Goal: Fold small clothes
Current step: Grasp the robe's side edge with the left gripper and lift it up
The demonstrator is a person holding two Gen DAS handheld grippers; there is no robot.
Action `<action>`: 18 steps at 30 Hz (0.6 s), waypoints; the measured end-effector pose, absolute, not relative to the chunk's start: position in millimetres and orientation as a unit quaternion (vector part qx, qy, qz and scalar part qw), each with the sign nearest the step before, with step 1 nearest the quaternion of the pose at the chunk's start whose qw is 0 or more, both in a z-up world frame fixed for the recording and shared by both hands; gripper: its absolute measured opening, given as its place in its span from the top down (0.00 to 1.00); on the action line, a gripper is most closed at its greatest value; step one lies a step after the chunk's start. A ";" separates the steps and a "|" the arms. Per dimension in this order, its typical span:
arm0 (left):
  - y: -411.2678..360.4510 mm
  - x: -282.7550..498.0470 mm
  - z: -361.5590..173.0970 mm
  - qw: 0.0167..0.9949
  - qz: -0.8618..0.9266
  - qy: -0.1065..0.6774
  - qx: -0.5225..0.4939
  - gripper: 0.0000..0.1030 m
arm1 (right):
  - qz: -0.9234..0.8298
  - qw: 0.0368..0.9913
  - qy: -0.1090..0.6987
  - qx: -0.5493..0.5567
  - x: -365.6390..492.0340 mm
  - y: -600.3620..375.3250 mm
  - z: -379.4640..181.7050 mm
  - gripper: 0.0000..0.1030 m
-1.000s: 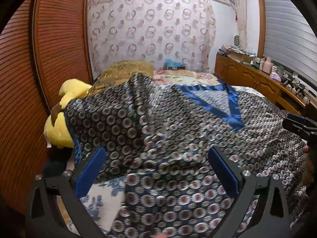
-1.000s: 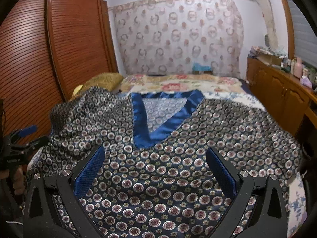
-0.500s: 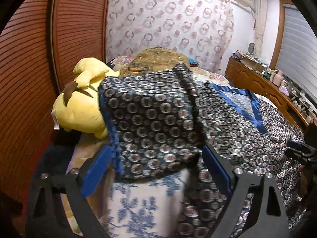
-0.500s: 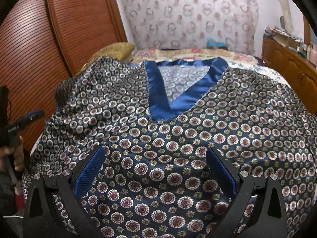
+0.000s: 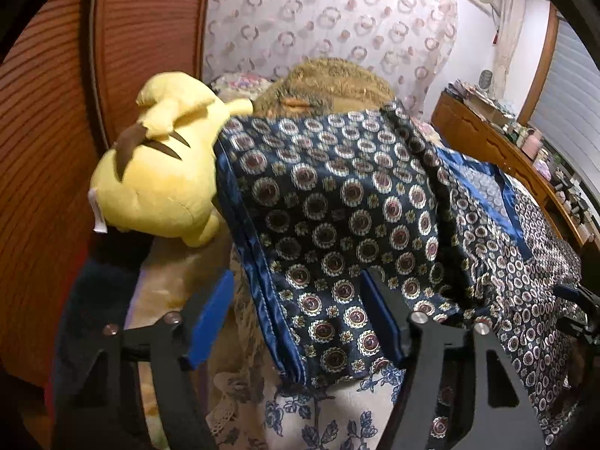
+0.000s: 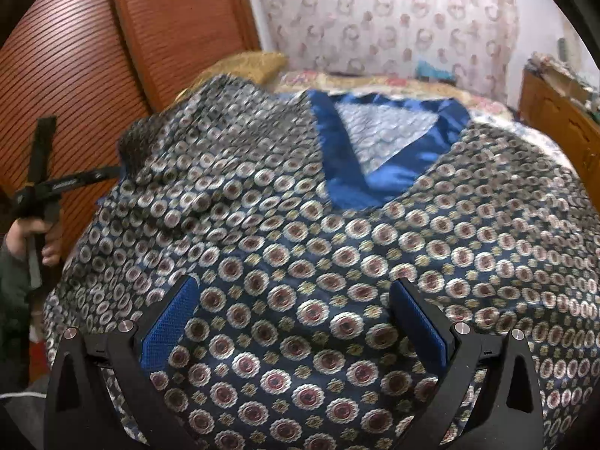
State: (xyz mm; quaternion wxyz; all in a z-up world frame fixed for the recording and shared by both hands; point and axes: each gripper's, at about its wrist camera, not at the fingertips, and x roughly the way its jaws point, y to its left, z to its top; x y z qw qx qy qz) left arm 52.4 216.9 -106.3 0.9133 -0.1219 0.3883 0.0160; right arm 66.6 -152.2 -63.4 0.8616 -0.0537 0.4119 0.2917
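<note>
My left gripper (image 5: pixel 296 311) now sits at the shirt's (image 5: pixel 337 225) sleeve hem, jaws narrowing around it, pads not yet pressing; a second ago it hung over the body. Right gripper (image 6: pixel 296 322) hovers wide apart above the shirt's front, lower than before.

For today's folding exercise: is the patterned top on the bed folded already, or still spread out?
Mostly spread. The patterned top lies open with its blue V-neck showing; only one sleeve is turned up over the yellow plush toy.
</note>
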 end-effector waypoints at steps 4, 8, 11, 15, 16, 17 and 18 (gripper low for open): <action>218.9 58.3 -117.1 0.904 0.020 0.408 -0.125 0.36 | 0.308 0.857 0.406 -0.074 60.1 -145.9 -63.5 0.00; 220.9 60.8 -124.9 0.897 0.017 0.419 -0.137 0.40 | 0.321 0.853 0.406 -0.073 58.6 -143.5 -63.5 0.03; 219.8 55.3 -122.7 0.899 0.010 0.413 -0.143 0.61 | 0.324 0.851 0.405 -0.077 56.4 -143.1 -64.3 0.04; 215.9 54.3 -120.0 0.902 0.005 0.412 -0.127 0.79 | 0.322 0.852 0.406 -0.078 55.5 -142.8 -65.8 0.04; 213.9 54.4 -118.6 0.903 0.008 0.413 -0.117 0.87 | 0.322 0.852 0.405 -0.078 55.2 -142.8 -65.9 0.04; 209.9 53.3 -116.0 0.906 0.021 0.412 -0.098 0.95 | 0.322 0.853 0.403 -0.077 54.7 -143.4 -65.6 0.04; 208.8 53.0 -114.3 0.907 0.023 0.410 -0.090 0.97 | 0.322 0.854 0.402 -0.076 54.3 -143.4 -65.7 0.04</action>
